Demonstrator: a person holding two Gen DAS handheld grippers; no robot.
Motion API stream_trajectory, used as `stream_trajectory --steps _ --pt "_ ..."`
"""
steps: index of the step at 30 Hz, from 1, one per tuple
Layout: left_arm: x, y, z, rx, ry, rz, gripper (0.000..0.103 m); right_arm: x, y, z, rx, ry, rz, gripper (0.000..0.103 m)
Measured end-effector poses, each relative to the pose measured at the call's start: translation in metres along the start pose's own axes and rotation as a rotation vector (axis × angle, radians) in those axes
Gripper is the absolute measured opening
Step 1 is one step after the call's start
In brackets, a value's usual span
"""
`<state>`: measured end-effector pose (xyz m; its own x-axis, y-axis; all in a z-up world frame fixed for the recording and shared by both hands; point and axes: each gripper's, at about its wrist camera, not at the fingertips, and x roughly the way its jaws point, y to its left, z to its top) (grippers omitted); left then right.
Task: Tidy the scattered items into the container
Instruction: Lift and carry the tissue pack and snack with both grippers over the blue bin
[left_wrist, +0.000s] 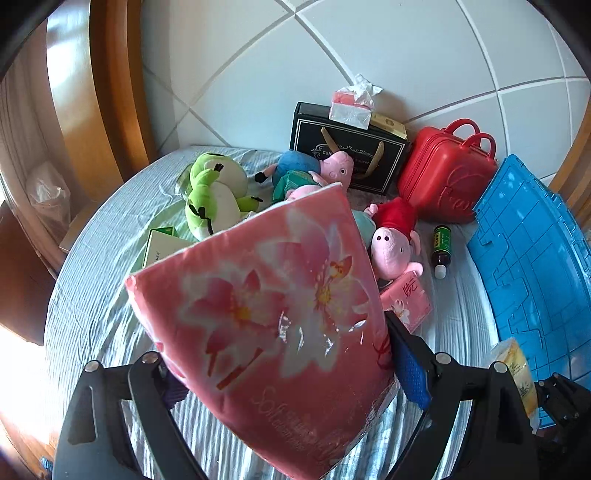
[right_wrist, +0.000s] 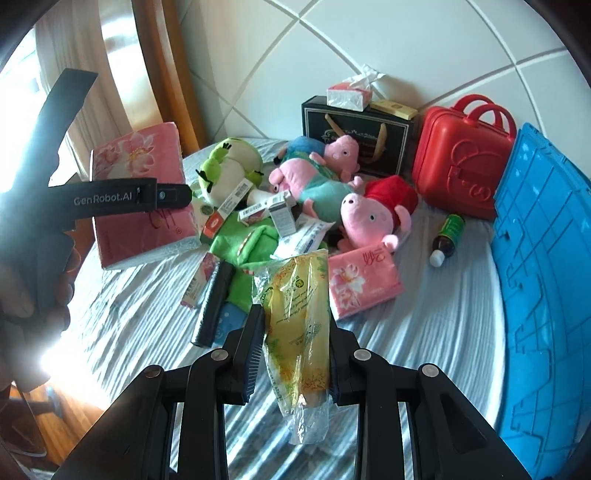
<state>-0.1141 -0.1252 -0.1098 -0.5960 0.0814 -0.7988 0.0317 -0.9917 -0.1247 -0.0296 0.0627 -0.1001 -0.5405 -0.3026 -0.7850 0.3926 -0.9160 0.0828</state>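
My left gripper (left_wrist: 286, 369) is shut on a large pink flowered tissue pack (left_wrist: 266, 317), which hangs above the striped bedsheet (left_wrist: 92, 288). The right wrist view shows the same pack (right_wrist: 140, 192) at the left, with the left gripper's strap (right_wrist: 107, 199) and a person's hand (right_wrist: 48, 280). My right gripper (right_wrist: 295, 350) is shut on a yellow packet in a clear wrapper (right_wrist: 299, 325), also off the bed. The blue container (right_wrist: 543, 295) stands at the right edge, and its ribbed blue wall (left_wrist: 532, 266) shows in the left view too.
Scattered on the bed are a green frog plush (right_wrist: 229, 166), pig plushes (right_wrist: 369, 218), a small pink tissue pack (right_wrist: 362, 280), a brown bottle (right_wrist: 448, 234), small boxes (right_wrist: 255, 210) and a black bar (right_wrist: 214, 302). A red case (right_wrist: 461, 166) and black gift bag (right_wrist: 354, 136) stand by the headboard.
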Motion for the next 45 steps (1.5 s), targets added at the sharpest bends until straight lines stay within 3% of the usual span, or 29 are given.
stream_trajectory --steps 17,45 --pt "-0.082 -0.034 -0.005 0.022 -0.133 0.049 0.089 -0.086 -0.027 0.006 -0.012 -0.107 0.023 0.029" --pt "-0.134 -0.11 -0.012 0.057 -0.202 0.077 0.089 -0.163 -0.082 0.0 0.011 -0.233 0.047 0.029"
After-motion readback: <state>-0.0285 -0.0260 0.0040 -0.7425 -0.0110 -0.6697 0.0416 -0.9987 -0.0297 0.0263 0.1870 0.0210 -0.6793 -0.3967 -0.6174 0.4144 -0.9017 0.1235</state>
